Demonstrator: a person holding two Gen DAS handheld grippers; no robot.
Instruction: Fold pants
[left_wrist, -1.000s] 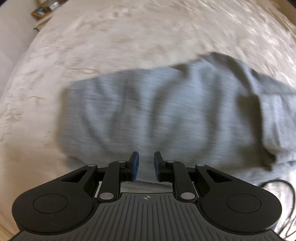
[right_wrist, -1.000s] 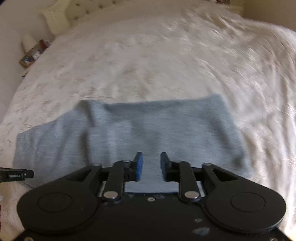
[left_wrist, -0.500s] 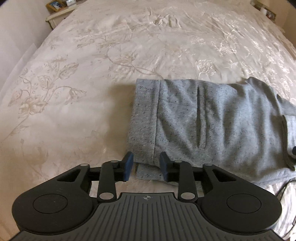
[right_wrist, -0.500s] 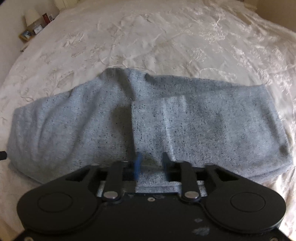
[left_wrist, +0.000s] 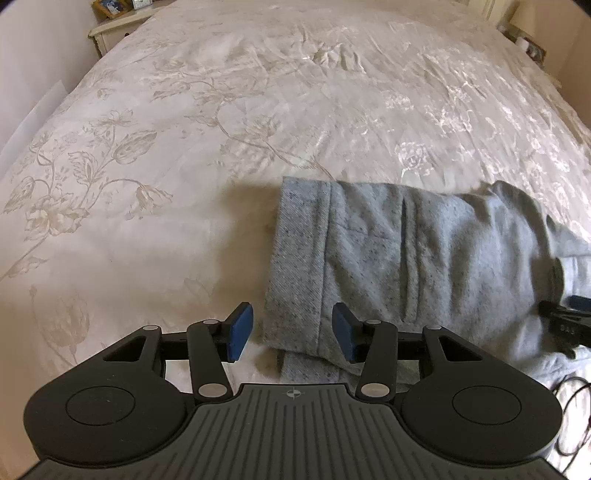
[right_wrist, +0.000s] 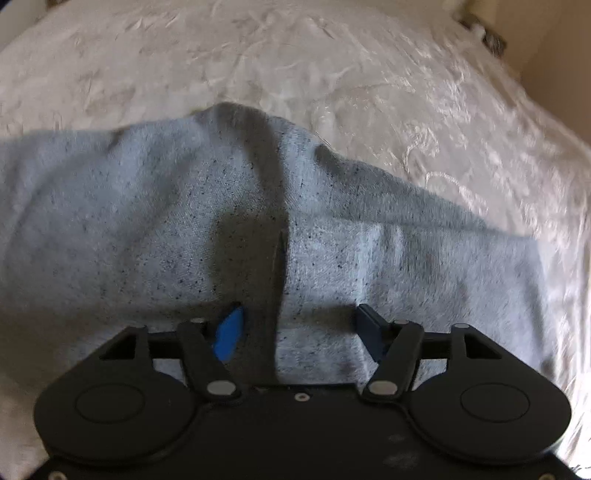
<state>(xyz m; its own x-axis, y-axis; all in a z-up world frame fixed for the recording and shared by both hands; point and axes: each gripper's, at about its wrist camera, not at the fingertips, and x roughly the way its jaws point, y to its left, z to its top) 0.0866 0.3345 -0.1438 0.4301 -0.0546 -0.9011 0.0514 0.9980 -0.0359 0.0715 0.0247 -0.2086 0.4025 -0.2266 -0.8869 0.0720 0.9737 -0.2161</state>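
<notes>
Grey flecked pants (left_wrist: 424, 266) lie folded on the bed, their hemmed end towards the left in the left wrist view. My left gripper (left_wrist: 291, 334) is open, its blue pads either side of the near left corner of the pants, holding nothing. My right gripper (right_wrist: 299, 332) is open just above the pants (right_wrist: 147, 229), over a vertical fold edge, holding nothing. The right gripper's tip shows at the right edge of the left wrist view (left_wrist: 565, 317), resting over the cloth.
The cream floral bedspread (left_wrist: 184, 147) covers the bed all round the pants. A bedside cabinet (left_wrist: 114, 26) stands at the far left corner, small items (left_wrist: 528, 44) at the far right. A black cable (left_wrist: 576, 406) lies near right.
Both grippers have opened wide. The left one has come closer to the pants' near left corner. The right one has come lower and closer over the pants.
</notes>
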